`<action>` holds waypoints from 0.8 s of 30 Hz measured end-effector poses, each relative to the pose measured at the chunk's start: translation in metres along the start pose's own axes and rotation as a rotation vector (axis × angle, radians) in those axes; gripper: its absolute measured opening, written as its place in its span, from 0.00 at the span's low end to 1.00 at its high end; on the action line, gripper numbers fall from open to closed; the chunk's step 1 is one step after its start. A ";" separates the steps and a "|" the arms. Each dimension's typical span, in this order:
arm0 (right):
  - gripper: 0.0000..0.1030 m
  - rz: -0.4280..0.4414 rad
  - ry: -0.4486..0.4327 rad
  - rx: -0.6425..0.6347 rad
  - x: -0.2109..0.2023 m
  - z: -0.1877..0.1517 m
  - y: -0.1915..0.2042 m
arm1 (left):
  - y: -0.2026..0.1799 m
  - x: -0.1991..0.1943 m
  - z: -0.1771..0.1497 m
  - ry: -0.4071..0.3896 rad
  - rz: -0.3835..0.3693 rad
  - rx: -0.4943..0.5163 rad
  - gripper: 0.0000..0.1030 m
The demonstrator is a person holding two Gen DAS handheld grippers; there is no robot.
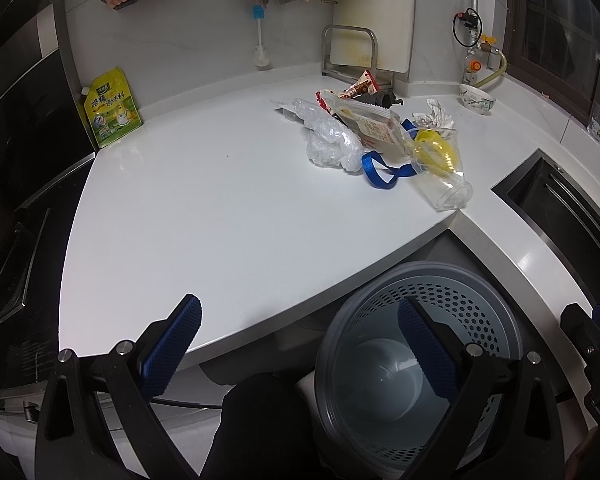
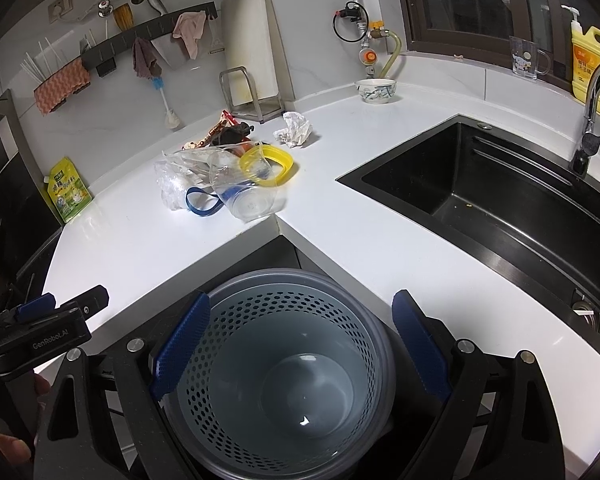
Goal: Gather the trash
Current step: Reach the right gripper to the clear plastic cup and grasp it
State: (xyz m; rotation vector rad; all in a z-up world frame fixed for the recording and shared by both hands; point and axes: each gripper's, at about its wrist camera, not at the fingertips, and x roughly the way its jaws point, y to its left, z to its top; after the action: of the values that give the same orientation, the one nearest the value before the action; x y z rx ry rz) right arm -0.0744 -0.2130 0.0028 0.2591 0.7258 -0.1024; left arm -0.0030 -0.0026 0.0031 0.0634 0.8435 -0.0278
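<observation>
Grey perforated plastic waste bin (image 2: 284, 356) on floor below the white countertop (image 1: 220, 200) corner: empty. Trash pile untouched on the counter: clear plastic cup (image 2: 248, 196), yellow ring lid (image 2: 268, 164), crumpled white paper (image 2: 294, 130), wrappers. Left gripper (image 1: 300, 352) and right gripper (image 2: 300, 344) both spread wide, holding nothing. Collection not started.

"GenRobot.AI" stood in pale letters on the black body of the left gripper (image 2: 40, 332). The green-yellow seasoning pouch (image 1: 110, 108) at the worktop's back left corner bore Chinese characters, too small to read surely.
</observation>
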 end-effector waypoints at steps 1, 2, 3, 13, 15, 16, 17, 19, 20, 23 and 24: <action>0.85 0.005 -0.001 -0.003 0.002 0.001 0.000 | 0.000 0.001 0.001 -0.001 0.002 0.001 0.94; 0.85 0.010 -0.003 -0.007 0.004 0.003 0.000 | 0.000 0.002 0.001 -0.001 0.004 0.003 0.94; 0.85 0.013 -0.004 -0.009 0.005 0.004 0.000 | 0.001 0.004 0.002 -0.003 0.004 0.005 0.94; 0.85 0.123 0.028 -0.076 0.054 0.046 0.016 | 0.015 0.035 0.024 -0.005 0.002 -0.014 0.94; 0.85 0.146 0.037 -0.080 0.065 0.055 0.020 | 0.020 0.042 0.031 -0.004 -0.008 -0.027 0.94; 0.85 0.161 0.046 -0.088 0.073 0.061 0.024 | 0.021 0.046 0.035 -0.004 -0.012 -0.034 0.94; 0.85 0.171 0.050 -0.097 0.079 0.065 0.026 | 0.023 0.048 0.037 -0.005 -0.015 -0.036 0.94; 0.85 0.167 0.054 -0.105 0.091 0.073 0.031 | 0.024 0.054 0.044 -0.007 -0.018 -0.034 0.94; 0.85 0.173 0.059 -0.109 0.098 0.076 0.033 | 0.024 0.057 0.047 -0.010 -0.018 -0.034 0.94; 0.85 0.182 0.083 -0.122 0.121 0.087 0.038 | 0.026 0.065 0.054 -0.014 -0.028 -0.036 0.94; 0.85 0.183 0.088 -0.126 0.125 0.089 0.039 | 0.027 0.068 0.056 -0.012 -0.033 -0.037 0.94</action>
State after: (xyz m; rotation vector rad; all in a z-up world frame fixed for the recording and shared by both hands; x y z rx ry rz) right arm 0.0829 -0.1999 -0.0093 0.2097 0.7890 0.1286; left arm 0.0855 0.0210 -0.0095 0.0142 0.8323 -0.0433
